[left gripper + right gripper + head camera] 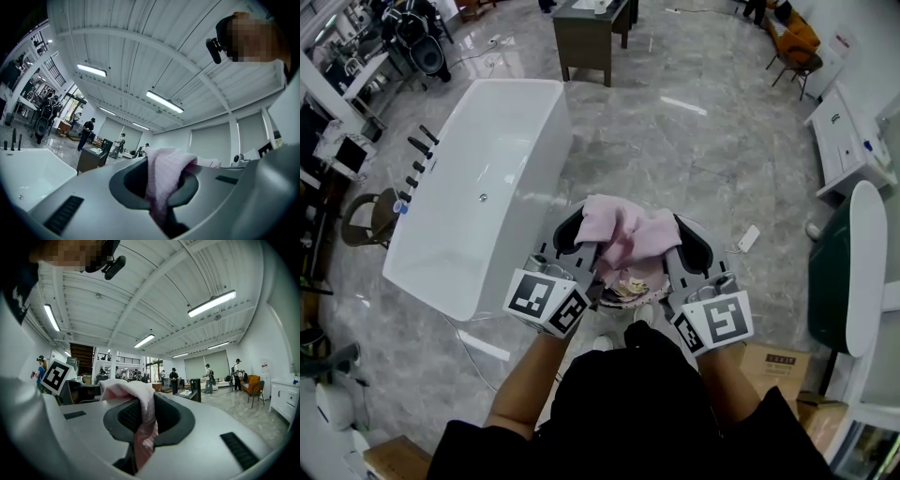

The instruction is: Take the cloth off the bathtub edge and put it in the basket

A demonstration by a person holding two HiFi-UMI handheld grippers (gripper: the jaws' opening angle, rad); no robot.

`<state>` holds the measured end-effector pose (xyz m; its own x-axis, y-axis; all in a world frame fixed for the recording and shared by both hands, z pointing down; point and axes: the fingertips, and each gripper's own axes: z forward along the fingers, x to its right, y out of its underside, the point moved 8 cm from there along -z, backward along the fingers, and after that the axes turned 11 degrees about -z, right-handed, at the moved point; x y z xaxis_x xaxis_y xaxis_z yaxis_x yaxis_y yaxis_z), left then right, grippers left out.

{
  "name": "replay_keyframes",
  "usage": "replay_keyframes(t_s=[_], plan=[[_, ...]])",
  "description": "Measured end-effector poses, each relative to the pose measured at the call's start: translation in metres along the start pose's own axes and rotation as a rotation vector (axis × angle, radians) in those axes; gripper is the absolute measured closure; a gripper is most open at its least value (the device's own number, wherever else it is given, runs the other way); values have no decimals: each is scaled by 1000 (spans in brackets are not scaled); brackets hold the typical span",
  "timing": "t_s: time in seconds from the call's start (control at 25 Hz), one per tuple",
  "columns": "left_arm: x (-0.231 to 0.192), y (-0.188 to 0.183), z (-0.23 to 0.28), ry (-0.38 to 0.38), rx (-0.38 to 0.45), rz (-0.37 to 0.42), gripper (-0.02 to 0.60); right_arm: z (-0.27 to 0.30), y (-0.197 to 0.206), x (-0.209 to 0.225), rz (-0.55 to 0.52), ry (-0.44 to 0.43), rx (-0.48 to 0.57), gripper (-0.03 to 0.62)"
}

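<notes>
A pink cloth (625, 232) hangs bunched between my two grippers, held up in front of me over the floor. My left gripper (584, 234) is shut on its left part, and the cloth (165, 187) is pinched between the jaws in the left gripper view. My right gripper (675, 239) is shut on the right part, with the cloth (140, 427) running down through the jaws in the right gripper view. The white bathtub (478, 187) stands to my left, its edge bare. Under the cloth shows a small patterned thing (628, 287); I cannot tell whether it is the basket.
Black tap fittings (417, 159) line the tub's far side. A dark desk (591, 37) stands ahead, an orange chair (797, 42) and a white cabinet (848, 141) at the right. A cardboard box (769, 361) lies near my right foot. Several people stand far off.
</notes>
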<state>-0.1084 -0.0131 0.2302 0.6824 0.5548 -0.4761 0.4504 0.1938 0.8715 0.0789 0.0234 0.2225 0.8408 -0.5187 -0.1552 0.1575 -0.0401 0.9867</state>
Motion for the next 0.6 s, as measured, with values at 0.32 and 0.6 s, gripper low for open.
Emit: replay_keyframes(t_s=[0.32,0.6], plan=[[-13,5,18,-11,-26,-6,548,18,10,16,33,-20,-8,542],[-23,18,24,-36,-57,-13,548,28,27,22,49,-24,-31,542]])
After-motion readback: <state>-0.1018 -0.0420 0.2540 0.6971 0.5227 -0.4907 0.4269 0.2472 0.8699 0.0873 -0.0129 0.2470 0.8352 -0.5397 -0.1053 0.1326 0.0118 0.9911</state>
